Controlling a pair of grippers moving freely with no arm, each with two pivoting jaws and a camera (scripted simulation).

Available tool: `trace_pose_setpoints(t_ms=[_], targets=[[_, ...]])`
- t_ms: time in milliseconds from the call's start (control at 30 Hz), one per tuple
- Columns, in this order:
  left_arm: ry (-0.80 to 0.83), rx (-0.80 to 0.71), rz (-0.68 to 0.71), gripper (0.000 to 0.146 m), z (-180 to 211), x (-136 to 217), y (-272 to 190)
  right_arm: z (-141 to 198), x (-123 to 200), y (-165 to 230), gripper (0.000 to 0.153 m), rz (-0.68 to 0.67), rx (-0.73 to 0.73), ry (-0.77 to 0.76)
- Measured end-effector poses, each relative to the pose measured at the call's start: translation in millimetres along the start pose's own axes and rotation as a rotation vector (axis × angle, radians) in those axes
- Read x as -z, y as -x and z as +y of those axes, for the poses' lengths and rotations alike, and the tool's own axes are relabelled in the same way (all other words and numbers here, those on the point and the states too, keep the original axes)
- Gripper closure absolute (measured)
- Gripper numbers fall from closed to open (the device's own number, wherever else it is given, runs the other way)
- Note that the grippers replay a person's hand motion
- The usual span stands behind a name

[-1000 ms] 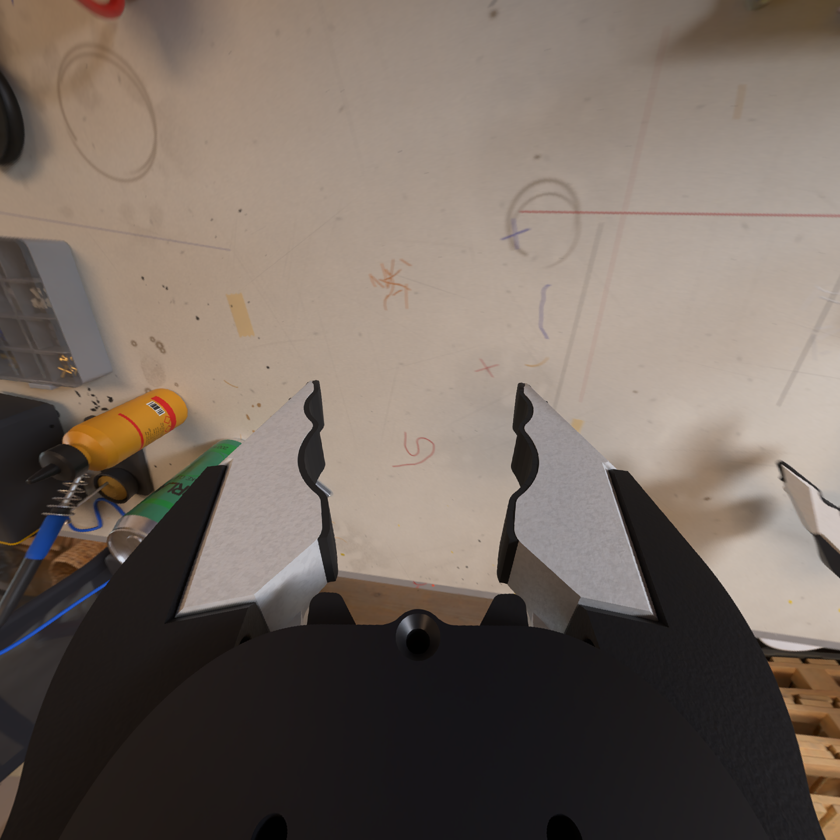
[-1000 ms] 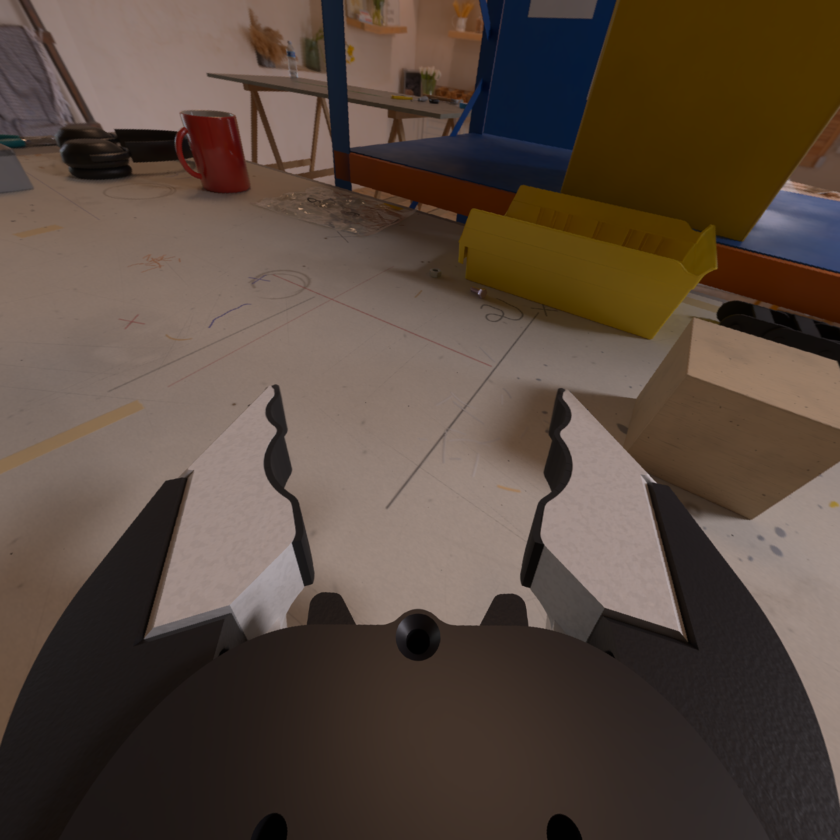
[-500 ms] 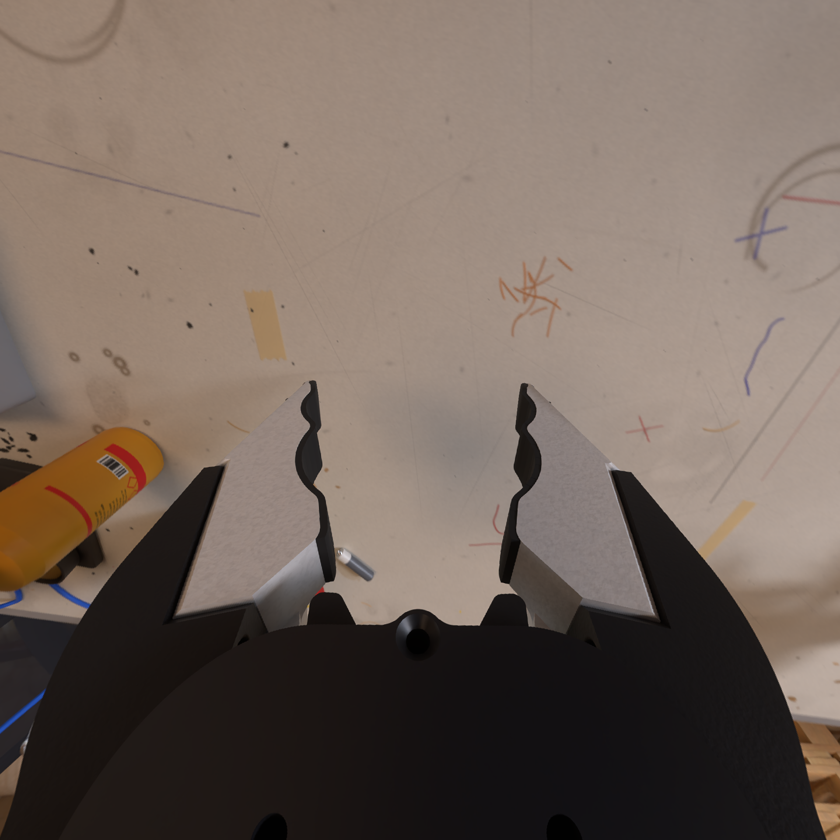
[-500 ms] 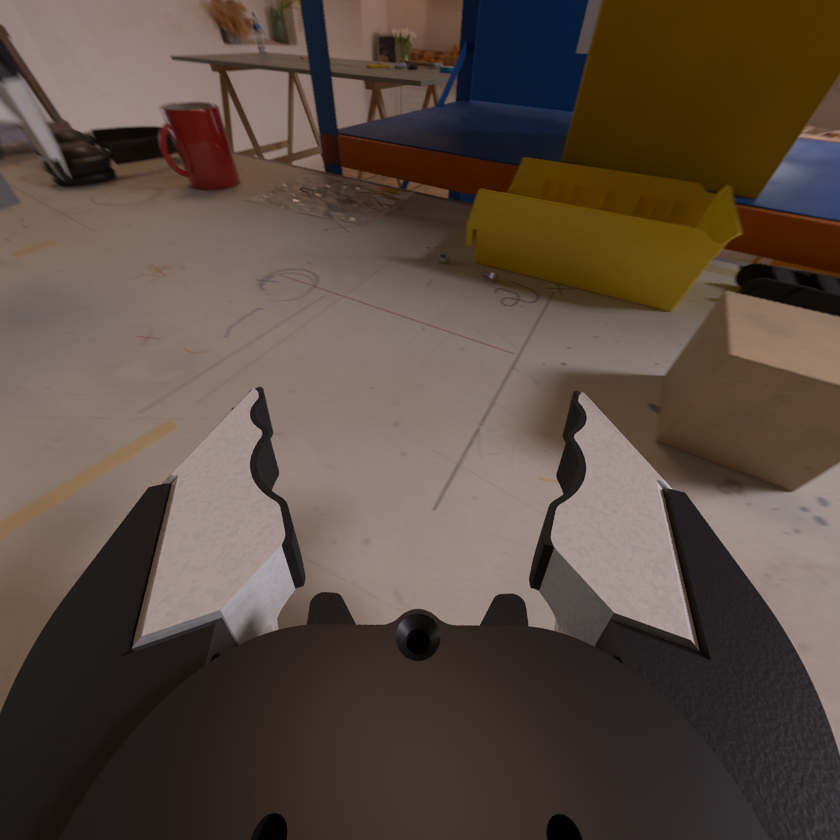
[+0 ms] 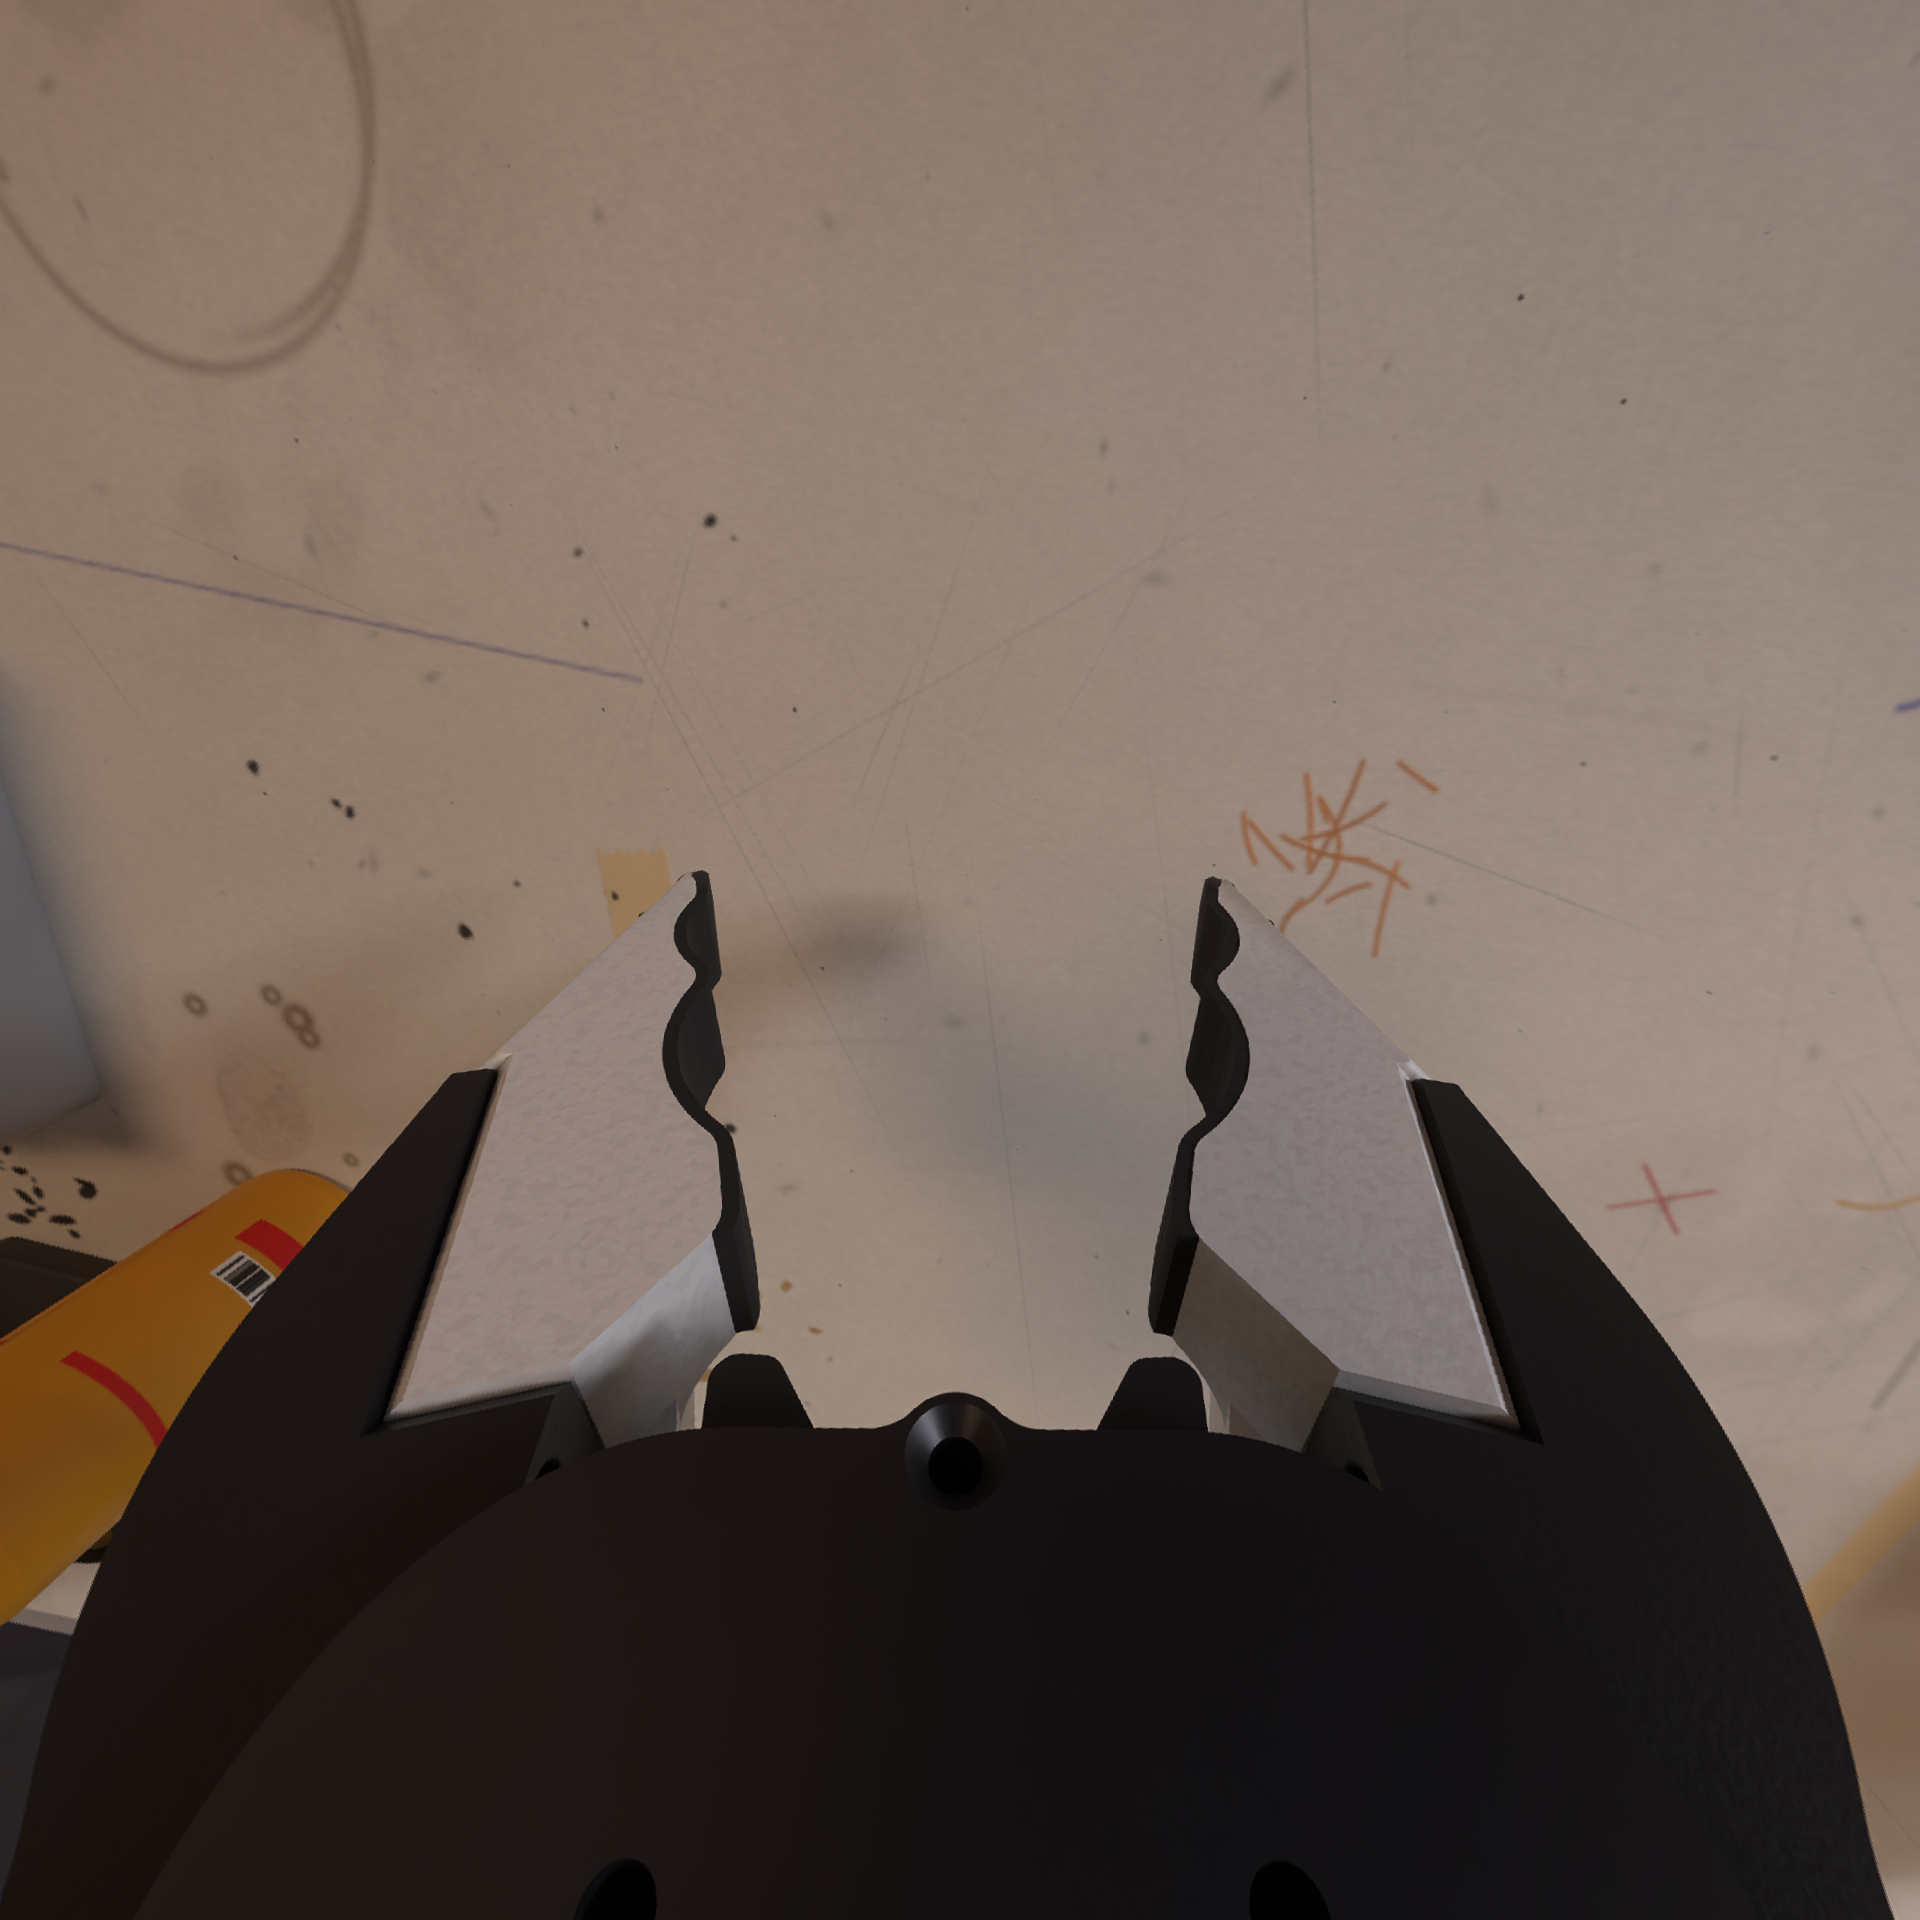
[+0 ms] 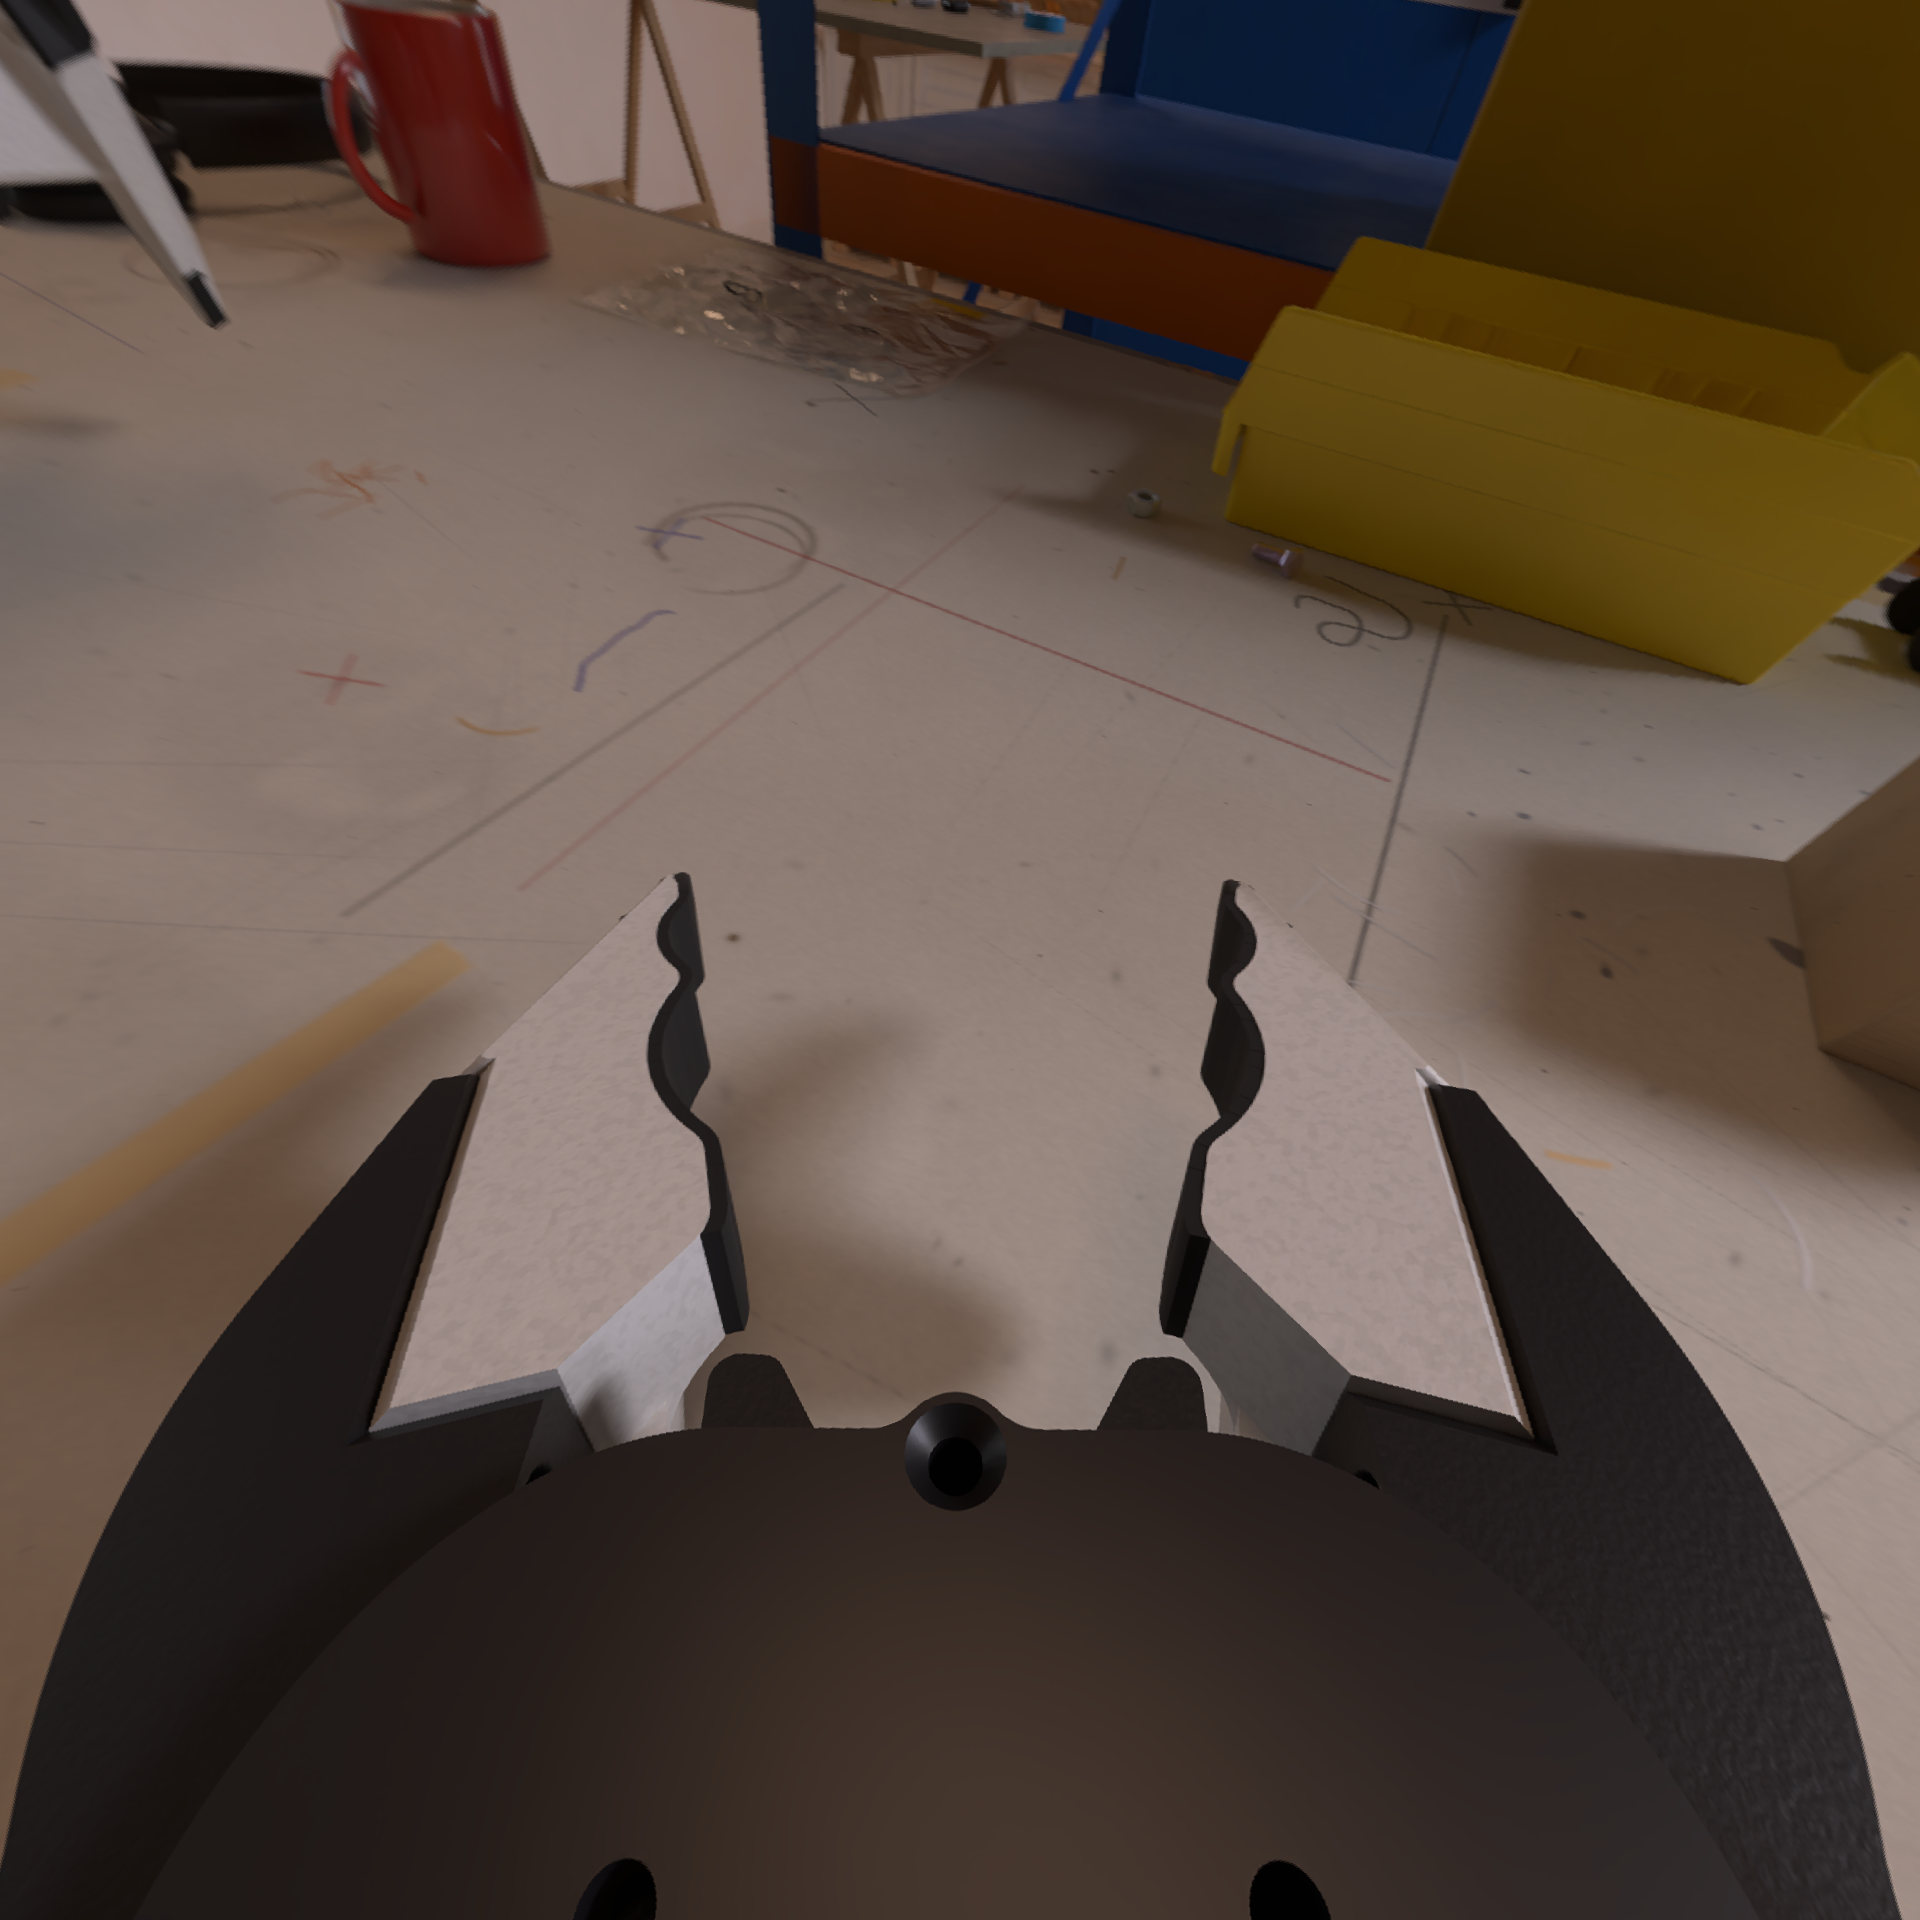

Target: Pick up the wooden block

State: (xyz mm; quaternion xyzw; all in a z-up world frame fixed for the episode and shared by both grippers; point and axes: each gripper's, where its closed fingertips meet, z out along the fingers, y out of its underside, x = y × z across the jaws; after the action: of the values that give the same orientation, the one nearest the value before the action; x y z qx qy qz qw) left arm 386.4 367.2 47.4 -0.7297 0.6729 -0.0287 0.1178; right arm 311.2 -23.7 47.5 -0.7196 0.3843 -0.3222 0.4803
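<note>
At the far right edge of the right wrist view, the wooden block [image 6: 1860,966] rests on the counter [image 6: 935,727], well off the line of the right gripper [image 6: 956,883]. Both jaws stand wide and empty (ready for a broad grasp); the left gripper [image 5: 954,881] faces bare counter beside a yellow bottle [image 5: 114,1382].

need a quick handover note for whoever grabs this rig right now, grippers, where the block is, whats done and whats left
Left gripper: open, empty, pointing down at bare tabletop; an orange bottle lies at its left edge.
Right gripper: open, empty, low over the table.
Wooden block: on the table, far right edge of the right wrist view, near the yellow bin; not between the fingers.
Done: nothing grasped.
Left: swing the right gripper right, straddle the block, close, lift.
</note>
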Motion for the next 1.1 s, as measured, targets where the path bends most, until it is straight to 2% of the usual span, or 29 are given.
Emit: trace_pose_setpoints(t_ms=[167,400,567,667,733,900,1000,1100], targets=[[-0.064,-0.02,-0.035,0.049,-4.6,-7.7,1.2,8.0,0.0,-19.8,0.071,0.036,-0.015,0.007],[-0.163,-0.03,-0.049,0.04,-9.6,-8.9,0.7,17.6,8.1,-51.1,0.075,0.079,-0.004,0.044],[-0.262,-0.048,-0.14,0.037,-15.0,10.2,8.2,12.3,12.7,-49.4,0.062,0.033,0.001,0.044],[-0.398,-0.046,-0.18,0.04,-22.0,41.5,5.1,2.9,20.2,-48.0,0.052,0.013,-0.002,0.029],[-0.515,-0.036,-0.135,0.042,-21.9,64.7,-7.7,-4.8,28.9,-58.1,0.047,0.032,-0.02,0.027],[-0.832,-0.011,0.002,0.04,-3.4,108.9,-46.2,-30.3,55.9,-125.0,0.019,0.169,-0.082,0.061],[-0.992,-0.03,0.0,0.038,18.9,119.3,-63.9,-46.3,56.4,-184.3,0.015,0.258,-0.112,0.108],[-1.086,-0.033,0.036,0.036,41.6,118.4,-88.8,-49.6,36.0,-233.2,0.012,0.286,-0.172,0.231]])
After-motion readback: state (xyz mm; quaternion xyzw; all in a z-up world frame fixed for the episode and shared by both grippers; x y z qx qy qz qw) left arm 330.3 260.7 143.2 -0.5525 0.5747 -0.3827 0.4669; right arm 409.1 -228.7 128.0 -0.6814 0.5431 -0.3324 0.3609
